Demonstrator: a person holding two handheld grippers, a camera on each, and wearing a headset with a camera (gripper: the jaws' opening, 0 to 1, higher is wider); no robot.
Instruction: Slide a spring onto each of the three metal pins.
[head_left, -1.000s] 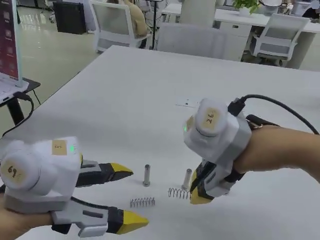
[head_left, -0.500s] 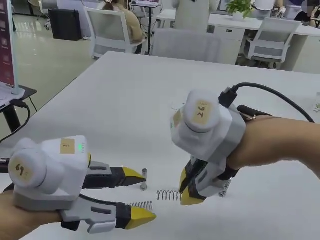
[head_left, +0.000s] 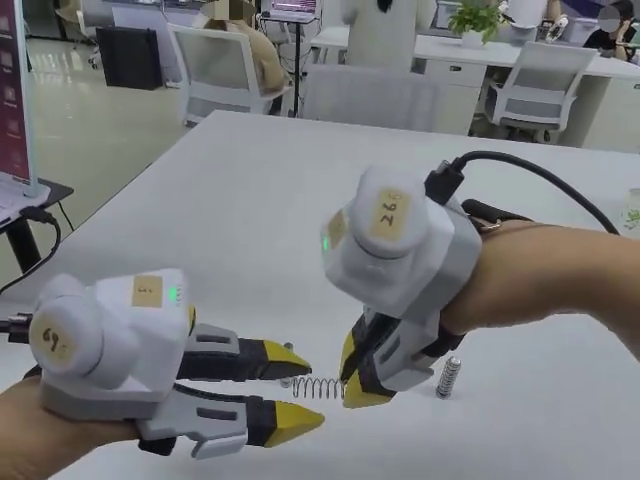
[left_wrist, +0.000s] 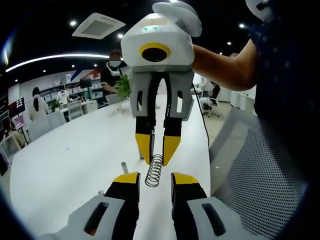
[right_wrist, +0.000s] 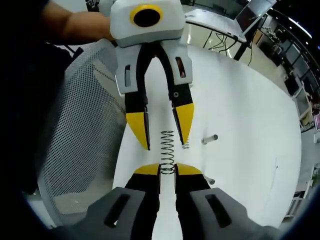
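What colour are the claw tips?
Bright yellow, on the left claw and right claw; clearest in the right gripper view.

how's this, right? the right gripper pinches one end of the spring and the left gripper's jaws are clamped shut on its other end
Not quite. The left gripper is not clamped shut: its jaws stand open on either side of the other end of the spring, as the right gripper view shows. The right gripper does pinch one end.

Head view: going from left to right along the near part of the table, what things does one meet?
Left hand-held gripper → spring held level → right hand-held gripper → upright pin with a spring on it.
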